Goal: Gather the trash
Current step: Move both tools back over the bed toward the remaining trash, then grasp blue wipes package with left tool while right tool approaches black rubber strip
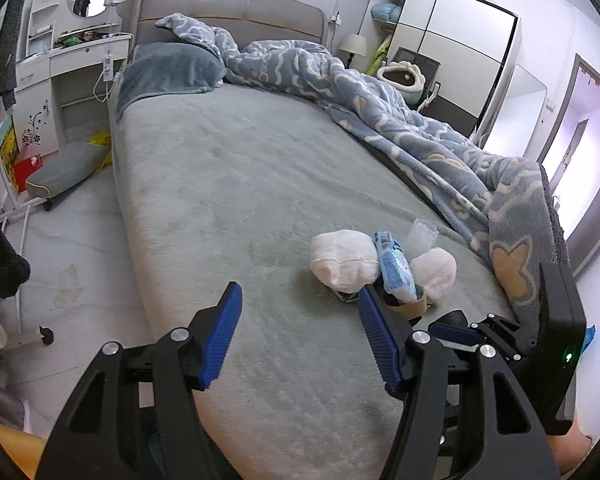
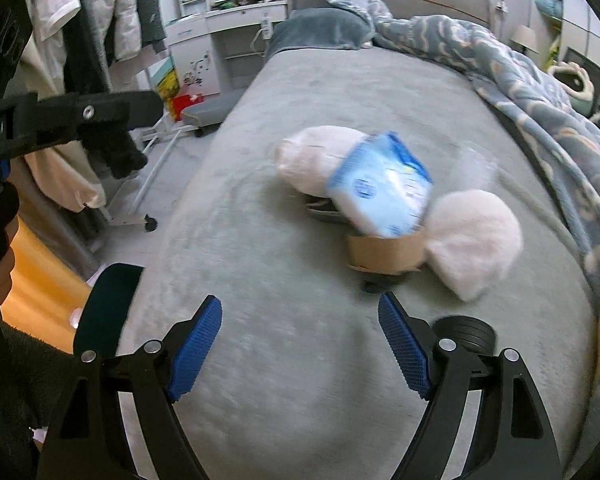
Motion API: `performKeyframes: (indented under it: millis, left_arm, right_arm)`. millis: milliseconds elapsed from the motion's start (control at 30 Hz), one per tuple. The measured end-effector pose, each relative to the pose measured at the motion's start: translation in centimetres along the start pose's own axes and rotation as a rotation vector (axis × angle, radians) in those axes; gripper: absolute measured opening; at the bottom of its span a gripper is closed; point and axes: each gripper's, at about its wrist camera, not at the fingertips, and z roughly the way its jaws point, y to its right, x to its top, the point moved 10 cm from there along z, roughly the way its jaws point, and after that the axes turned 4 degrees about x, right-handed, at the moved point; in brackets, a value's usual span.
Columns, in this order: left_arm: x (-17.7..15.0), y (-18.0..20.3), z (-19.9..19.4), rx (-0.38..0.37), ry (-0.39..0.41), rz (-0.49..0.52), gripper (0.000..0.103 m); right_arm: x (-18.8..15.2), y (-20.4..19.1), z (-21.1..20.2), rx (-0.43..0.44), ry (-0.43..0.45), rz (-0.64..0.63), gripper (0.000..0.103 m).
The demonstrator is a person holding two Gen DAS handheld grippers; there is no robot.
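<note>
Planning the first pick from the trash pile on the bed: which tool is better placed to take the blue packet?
Right, probably. The right tool faces the blue packet head-on, open and empty. The left tool is open too, but the pile sits off to its right.

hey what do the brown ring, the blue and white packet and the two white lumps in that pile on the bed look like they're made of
Brown ring: matte cardboard by its flat tan wall, perhaps a tape core.
Blue and white packet: thin printed plastic film, slightly glossy; probably a soft pack.
White lumps: soft and fuzzy-edged, like fleecy fabric or wadding; blur leaves that open.
</note>
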Motion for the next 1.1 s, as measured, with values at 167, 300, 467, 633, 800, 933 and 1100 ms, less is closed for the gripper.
performKeyframes:
  millis: [167,300,467,633,800,933,1100]
  left_arm:
    - [-0.4,1.0,1.2,-0.011,-0.019,-0.004,0.064]
    - [-0.4,1.6,1.7,-0.018,-0.026,-0.009,0.064]
    - [-0.7,2.6,2.4,-0.017,-0.034,0.004,0.065]
    - [-0.7,3.5,2.7,-0.026,-0.030,0.013,0.065]
    - [-0.8,4.0,3.3,-0.034,-0.033,-0.001,0.065]
    - [-0.8,4.0,3.5,-0.032,-0.030,-0.005,0.065]
    - [-0.8,4.4,3.8,-0.037,-0.028,-0.001,0.065]
  right_arm:
    - [-0.3,1.6,-0.7,-0.018,0.009,0.026,0.082]
    - [-0.4,2.8,-1.0,-0.034,0.018,0.044,0.082]
    - [-0.5,3.3,-1.1,-0.028,0.021,0.048,0.082]
    - [-0.6,3.2,-1.7,-0.010,0.035,0.049,0.083]
    - [-0.7,3.2,-1.9,0.006,0.047,0.049,0.083]
    - [-0.4,3.6,-2.7,0.011,0.071,0.060,0.083]
    - [-0.1,4.4,-3.4,0.007,0.092,0.081,0.083]
